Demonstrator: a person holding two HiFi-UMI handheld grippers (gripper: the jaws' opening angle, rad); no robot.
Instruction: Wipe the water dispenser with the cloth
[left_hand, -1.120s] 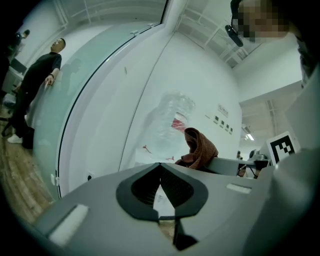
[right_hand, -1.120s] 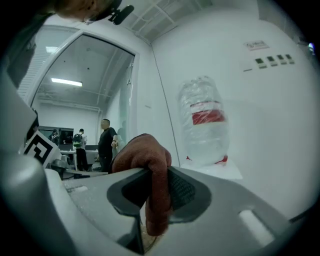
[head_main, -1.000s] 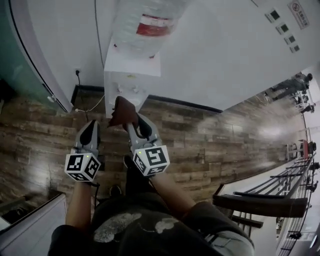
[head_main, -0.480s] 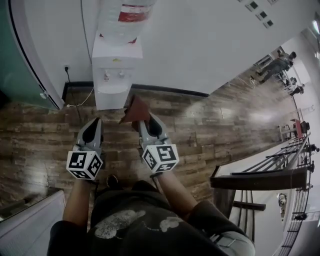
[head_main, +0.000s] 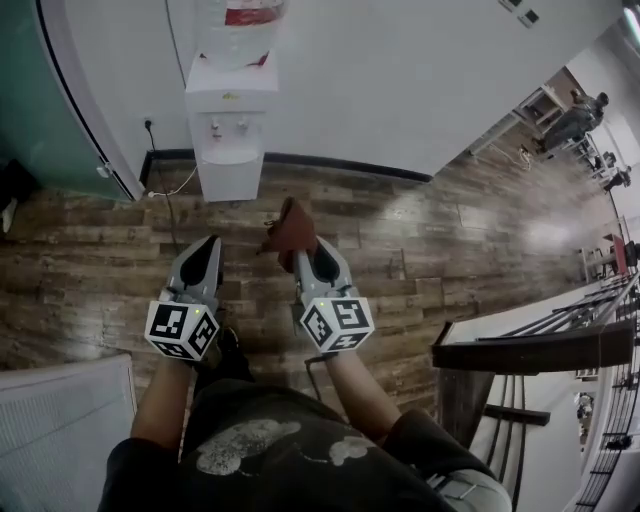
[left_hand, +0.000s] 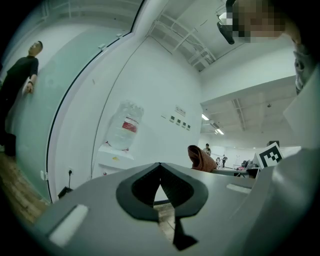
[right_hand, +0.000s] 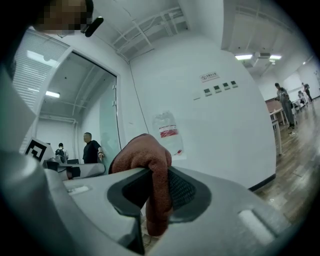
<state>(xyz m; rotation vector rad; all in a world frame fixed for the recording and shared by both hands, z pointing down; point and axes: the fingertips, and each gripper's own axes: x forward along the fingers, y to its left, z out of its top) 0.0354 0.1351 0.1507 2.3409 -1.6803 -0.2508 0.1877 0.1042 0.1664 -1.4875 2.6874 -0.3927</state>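
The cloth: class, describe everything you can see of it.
The cloth is reddish-brown and looks like soft terry fabric. It is bunched into a rounded wad, pinched between the jaws of the right gripper, bulging above them with a fold hanging below. It is held in the air over the wood floor, short of the water dispenser, and touches nothing but the gripper.
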